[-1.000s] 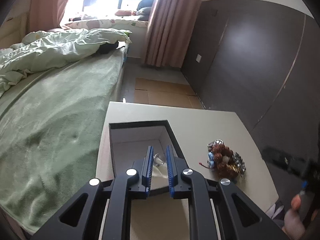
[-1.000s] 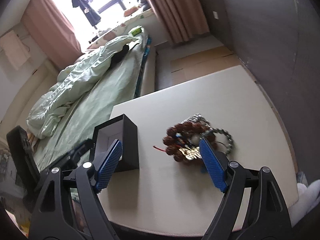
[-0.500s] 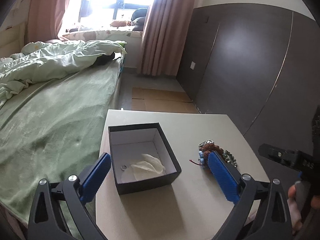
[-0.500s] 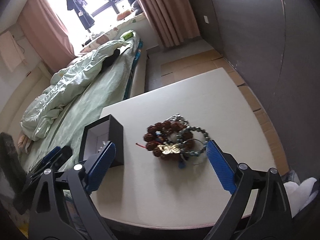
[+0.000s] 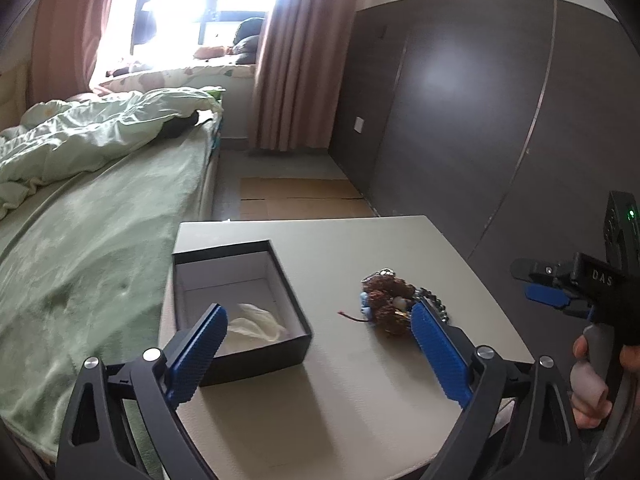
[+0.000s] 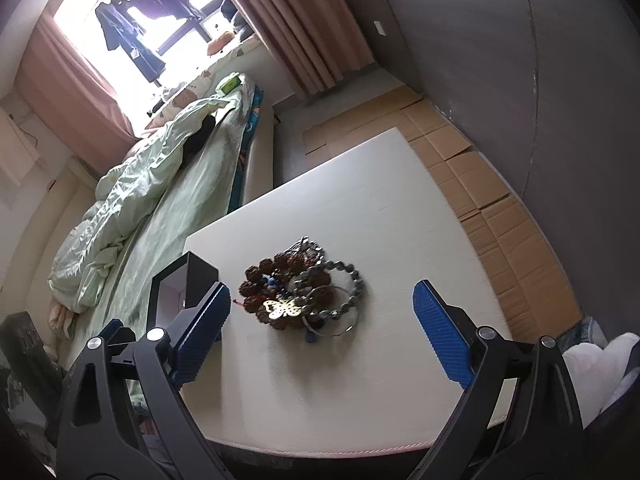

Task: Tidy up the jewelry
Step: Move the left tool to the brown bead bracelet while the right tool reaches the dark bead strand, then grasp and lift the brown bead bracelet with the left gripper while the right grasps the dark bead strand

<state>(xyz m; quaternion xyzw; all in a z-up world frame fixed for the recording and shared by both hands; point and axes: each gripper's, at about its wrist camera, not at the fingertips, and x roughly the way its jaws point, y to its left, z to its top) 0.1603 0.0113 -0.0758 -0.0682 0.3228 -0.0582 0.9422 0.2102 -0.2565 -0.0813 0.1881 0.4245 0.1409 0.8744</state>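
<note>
The left claw (image 5: 316,354) has its blue pads spread wide with nothing between them; its jaws have just been opening and then eased in a little, and it hangs above the near part of the counter (image 5: 360,400). Ahead of it and toward its left pad sits the open black jewelry box (image 5: 240,312), with a crumpled white tissue (image 5: 260,326) on its pale floor; whether any small piece lies beside the tissue cannot be told here. Ahead and toward its right pad lies the tangled jewelry pile (image 5: 390,306): brown bead bracelets, a grey-bead strand and a red cord end, all resting on the counter just beside the box but not touching it. The right claw (image 6: 322,330) also stands wide apart and empty, its jaws having just been opening, and it is aimed down so that the pile (image 6: 302,294) lies directly ahead, between its pads, with a gold filigree ornament (image 6: 284,308) nearest and a thin metal ring at the pile's near right edge. The box corner (image 6: 192,280) shows just beyond its left pad. The step in hand looks like the reach for the next piece. The right claw probably needs to descend, pick one strand at the pile's edge and close on it alone, since the pieces overlap and could drag each other along.
</note>
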